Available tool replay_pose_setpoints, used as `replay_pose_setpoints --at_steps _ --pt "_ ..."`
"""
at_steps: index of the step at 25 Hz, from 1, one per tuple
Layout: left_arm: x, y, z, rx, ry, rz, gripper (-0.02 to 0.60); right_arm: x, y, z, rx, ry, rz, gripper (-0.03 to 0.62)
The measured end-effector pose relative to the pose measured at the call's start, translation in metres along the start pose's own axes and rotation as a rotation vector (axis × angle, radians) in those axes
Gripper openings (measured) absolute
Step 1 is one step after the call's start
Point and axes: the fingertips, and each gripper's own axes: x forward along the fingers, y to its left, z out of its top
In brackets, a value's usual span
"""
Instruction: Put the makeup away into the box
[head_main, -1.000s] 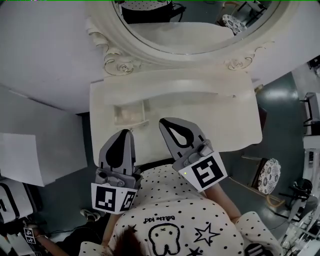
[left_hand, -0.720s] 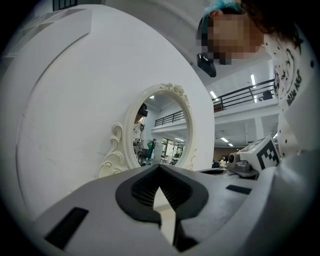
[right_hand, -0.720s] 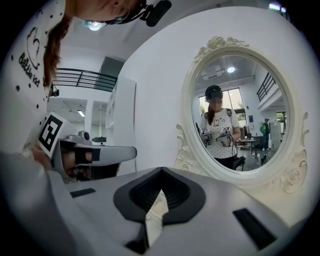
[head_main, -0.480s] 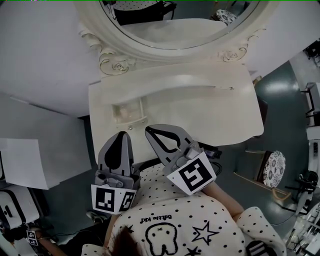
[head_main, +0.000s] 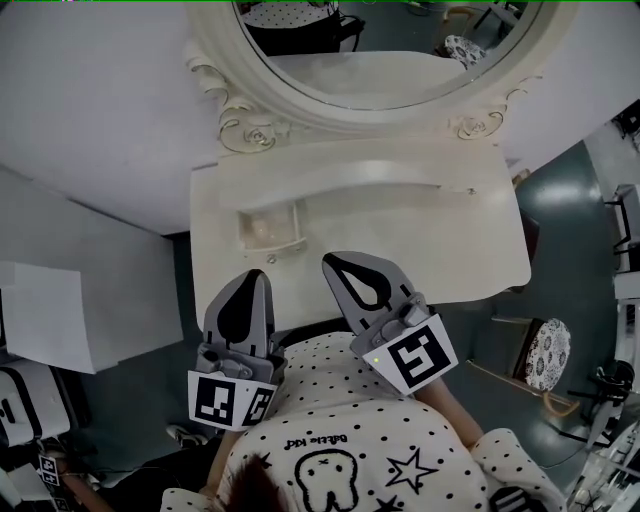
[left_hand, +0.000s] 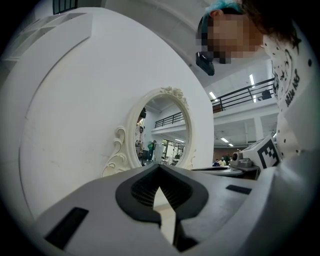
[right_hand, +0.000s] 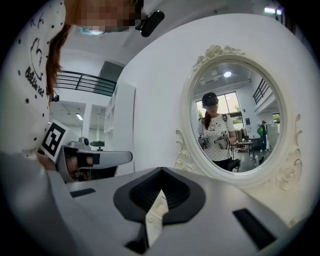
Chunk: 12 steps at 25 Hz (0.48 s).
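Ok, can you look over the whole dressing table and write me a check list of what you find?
Surface: white table, mostly bare.
Job's things: clear box on the table's left part; what's inside cannot be made out. Makeup: nothing seen outside the box.
Clutter: nothing seen.
Grippers: left tool and right tool, both shut and empty, held side by side over the table's near edge.
Cables: nothing seen.
Surroundings: oval mirror with a carved frame behind the table; a stool with a patterned seat on the grey floor to the right.
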Motion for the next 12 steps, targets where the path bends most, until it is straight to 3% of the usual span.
replay_pose_setpoints --at_steps 5,12 --pt "-0.008 0.008 -0.004 0.005 0.012 0.011 -0.005 -0.013 -0.002 -0.024 0.055 0.072 -0.023 0.005" --pt "-0.009 0.016 -0.004 -0.008 0.001 0.008 -0.005 -0.009 0.002 -0.030 0.078 0.062 -0.046 0.005"
